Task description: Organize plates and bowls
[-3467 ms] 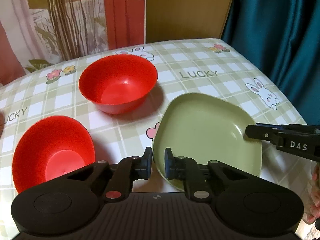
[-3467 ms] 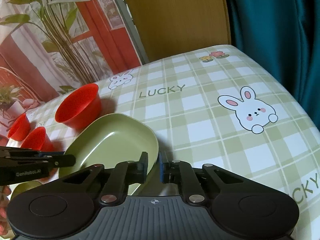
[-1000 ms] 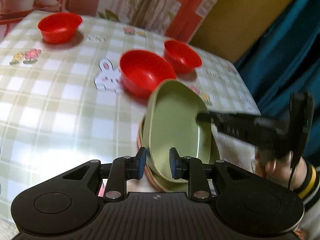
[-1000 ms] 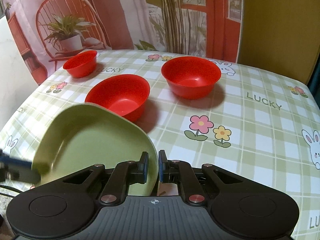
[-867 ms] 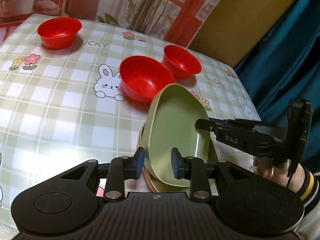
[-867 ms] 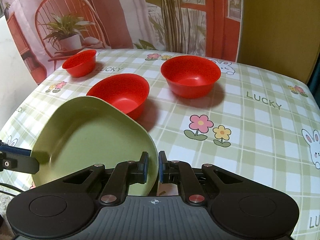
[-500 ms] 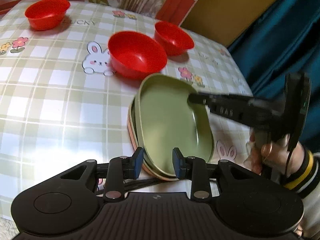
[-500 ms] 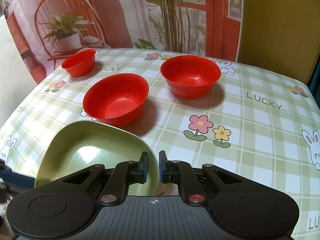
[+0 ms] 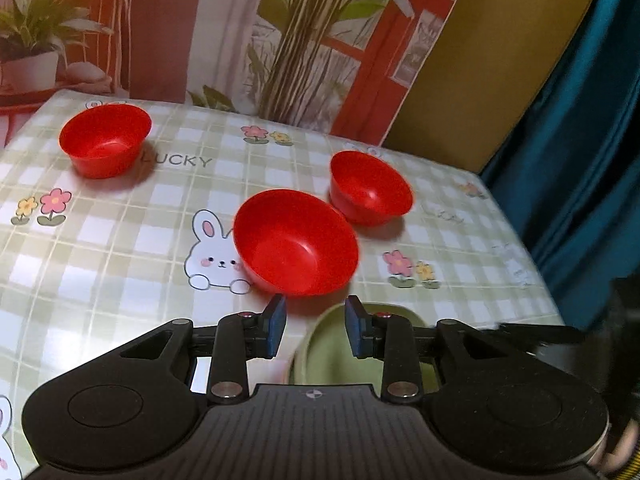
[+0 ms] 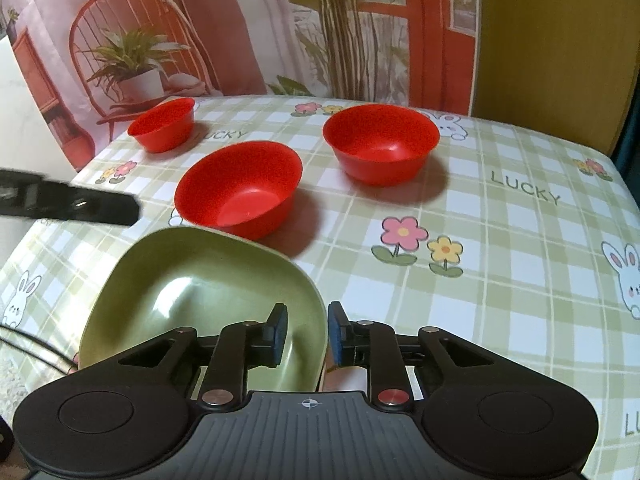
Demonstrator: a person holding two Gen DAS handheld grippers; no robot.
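The green plate (image 10: 200, 292), carried tilted between both grippers a second ago, now lies flat at the table's (image 10: 500, 280) near edge, released. The left gripper (image 9: 315, 326) has withdrawn from its rim; fingers narrowly parted, empty. The right gripper (image 10: 307, 334), angled downward, straddles the plate's right rim, its jaws opening, pads clear. Three glossy round red bowls (image 10: 240, 188) stand apart beyond, on the checked tablecloth.

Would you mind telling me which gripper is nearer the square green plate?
Right. The right gripper straddles the square green plate's rim, its jaws opening; the left gripper is clear of it.
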